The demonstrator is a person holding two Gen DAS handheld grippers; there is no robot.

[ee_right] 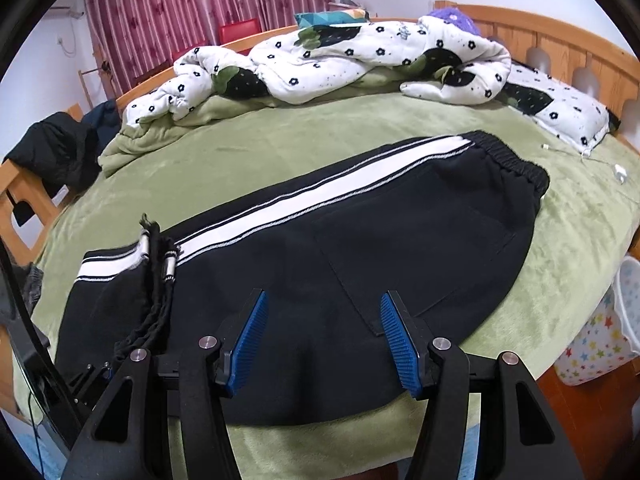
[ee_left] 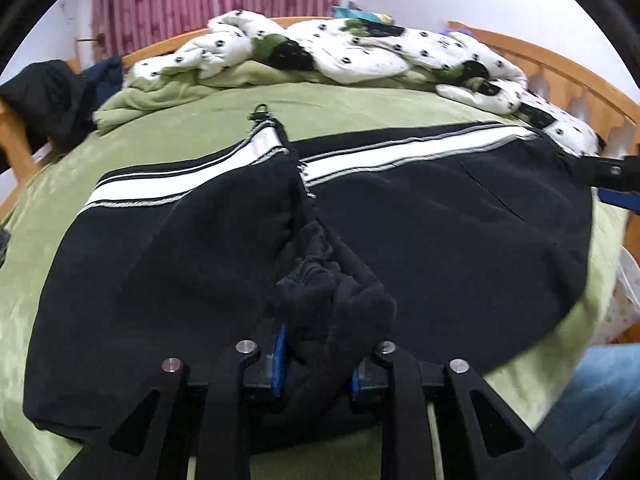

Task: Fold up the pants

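Pants (ee_left: 440, 232), black with a white side stripe, lie on the green bedspread (ee_left: 360, 108); the left gripper (ee_left: 318, 356) is clenched on a bunched wad of their near edge, while the right gripper (ee_right: 322, 344) hovers released above the seat. Judging by the leg already doubled over, the fold is midway, and next calls for carrying the pinched cloth across. Only the right view shows the elastic waistband (ee_right: 516, 160); only the left shows the pinch.

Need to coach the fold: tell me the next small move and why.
Probably carry the left gripper rightward, drawing the bunched cuff it grips toward the elastic waistband. The black track pants lie flat on the green bedspread, leg end only partly turned over, and the right gripper hangs open above them.
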